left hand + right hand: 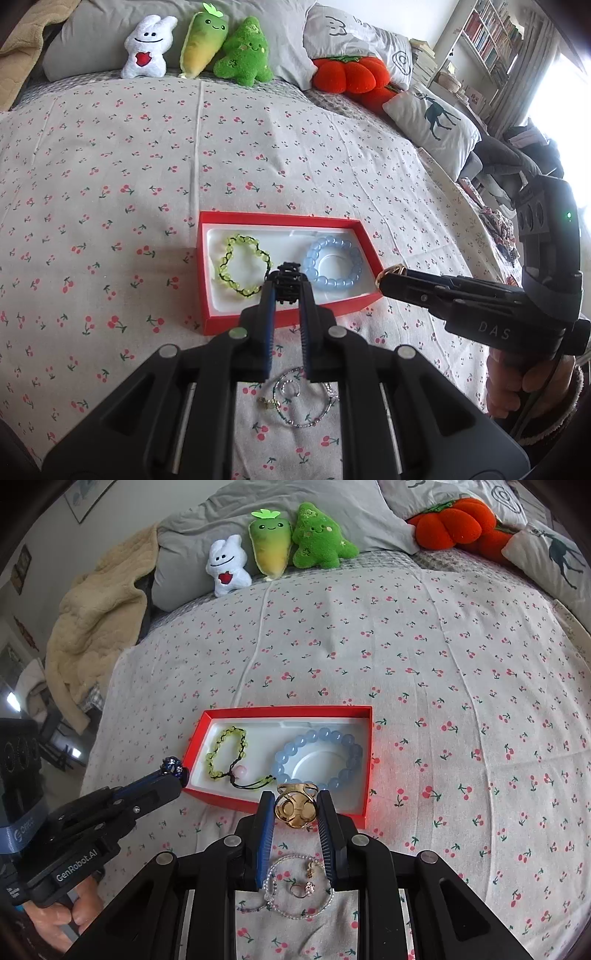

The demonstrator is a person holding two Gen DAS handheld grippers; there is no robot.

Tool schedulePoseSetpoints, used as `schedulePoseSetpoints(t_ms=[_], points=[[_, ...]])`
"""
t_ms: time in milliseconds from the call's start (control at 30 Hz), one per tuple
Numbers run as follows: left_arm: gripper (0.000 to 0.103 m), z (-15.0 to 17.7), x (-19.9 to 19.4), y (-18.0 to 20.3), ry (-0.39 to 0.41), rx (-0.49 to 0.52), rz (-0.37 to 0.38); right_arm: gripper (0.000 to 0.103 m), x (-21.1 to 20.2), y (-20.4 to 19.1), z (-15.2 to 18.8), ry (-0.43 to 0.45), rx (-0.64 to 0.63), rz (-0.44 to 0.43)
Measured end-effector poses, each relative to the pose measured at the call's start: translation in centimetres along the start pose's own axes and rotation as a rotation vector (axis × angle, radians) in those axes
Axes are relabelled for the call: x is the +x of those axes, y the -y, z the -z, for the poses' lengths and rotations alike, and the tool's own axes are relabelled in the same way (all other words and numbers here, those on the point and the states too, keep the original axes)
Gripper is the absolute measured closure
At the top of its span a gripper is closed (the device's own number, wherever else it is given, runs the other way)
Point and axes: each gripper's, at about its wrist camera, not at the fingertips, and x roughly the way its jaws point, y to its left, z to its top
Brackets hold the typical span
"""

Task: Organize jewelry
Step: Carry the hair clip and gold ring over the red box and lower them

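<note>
Two bracelets point(317, 757) already lie in the red box point(364, 746); each hand-held gripper carries another piece, left point(286, 286) clamping what looks like a dark beaded piece point(287, 277), right point(295, 805) a gold ring point(295, 808), while thin chains point(295, 890) wait on the bed point(443, 664).

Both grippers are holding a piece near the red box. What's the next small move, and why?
Probably ease the right gripper forward over the red box and let go of the gold ring. It hangs at the near rim, and bare white tray shows just ahead, in front of the blue bead bracelet.
</note>
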Motion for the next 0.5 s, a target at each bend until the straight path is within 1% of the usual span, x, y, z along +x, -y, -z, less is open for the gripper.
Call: schedulePoseSetpoints(t_ms=[100, 167, 300, 400, 500], points=[[0.089, -0.3, 1.1, -0.1, 0.000, 0.007, -0.008, 0.080, 0.6, 0.6, -0.5, -0.007, 0.009, -0.006], [0.089, -0.4, 1.9, -0.2, -0.004, 0.010, -0.028, 0.080, 1.1, 1.0, -0.7, -0.013, 0.011, -0.011], [0.089, -0.5, 3.3, -0.8, -0.013, -0.002, -0.057, 0.080, 2.2, 1.5, -1.2, -0.024, 0.008, -0.012], [0.089, -0.7, 3.9, -0.9, -0.013, -0.006, -0.064, 0.080, 2.9, 2.1, -1.6, -0.027, 0.015, -0.018], [0.089, -0.7, 4.4, -0.8, -0.016, 0.013, -0.082, 0.080, 3.5, 2.7, -1.9, -0.026, 0.024, -0.022]])
